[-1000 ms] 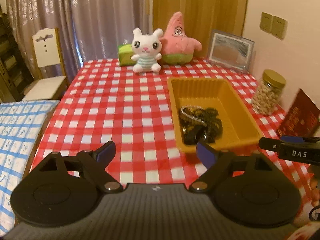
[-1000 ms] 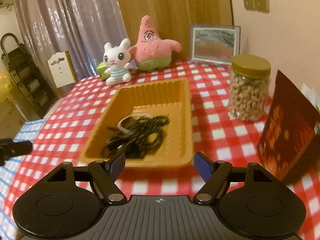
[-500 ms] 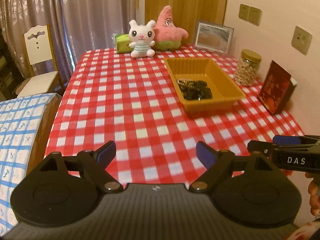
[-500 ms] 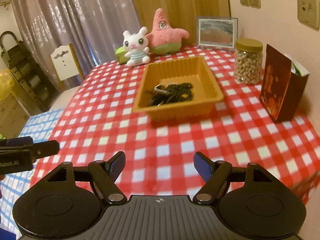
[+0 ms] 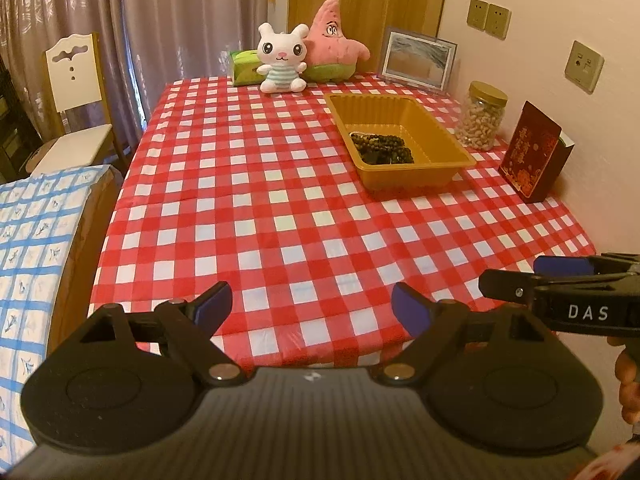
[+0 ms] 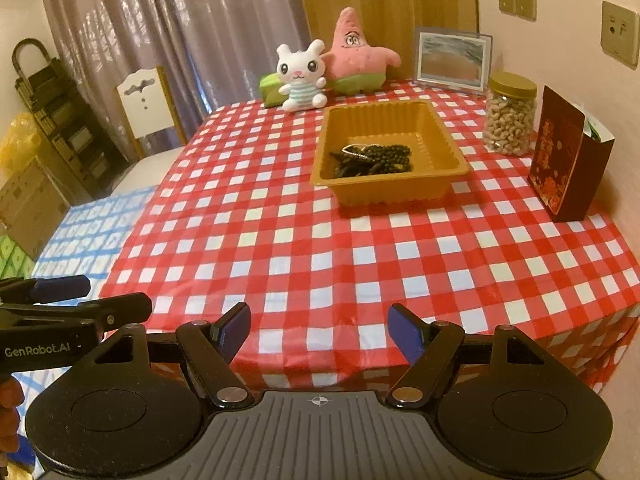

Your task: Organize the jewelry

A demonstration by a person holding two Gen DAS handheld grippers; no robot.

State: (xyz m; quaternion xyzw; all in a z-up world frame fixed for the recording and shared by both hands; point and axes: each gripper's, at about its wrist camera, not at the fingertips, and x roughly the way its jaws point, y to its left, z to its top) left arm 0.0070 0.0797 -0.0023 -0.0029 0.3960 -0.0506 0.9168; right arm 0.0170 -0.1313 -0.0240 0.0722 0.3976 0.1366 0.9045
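Observation:
An orange plastic tray (image 5: 448,136) (image 6: 440,136) stands on the red checked table toward the far right. Dark bead jewelry (image 5: 382,148) (image 6: 372,158) lies piled inside it. My left gripper (image 5: 312,307) is open and empty, held at the table's near edge, far from the tray. My right gripper (image 6: 319,330) is open and empty, also at the near edge. Each gripper shows from the side in the other's view: the right one in the left wrist view (image 5: 560,280), the left one in the right wrist view (image 6: 80,300).
At the table's back stand a white bunny plush (image 5: 282,62), a pink star plush (image 5: 334,40), a green box (image 5: 244,66) and a picture frame (image 5: 418,60). A nut jar (image 5: 482,114) and red box (image 5: 534,152) stand by the right wall. A white chair (image 5: 74,96) stands left.
Both grippers have pulled back from just before the tray to the table's near edge. Both stay open and empty. The jewelry stays in the tray.

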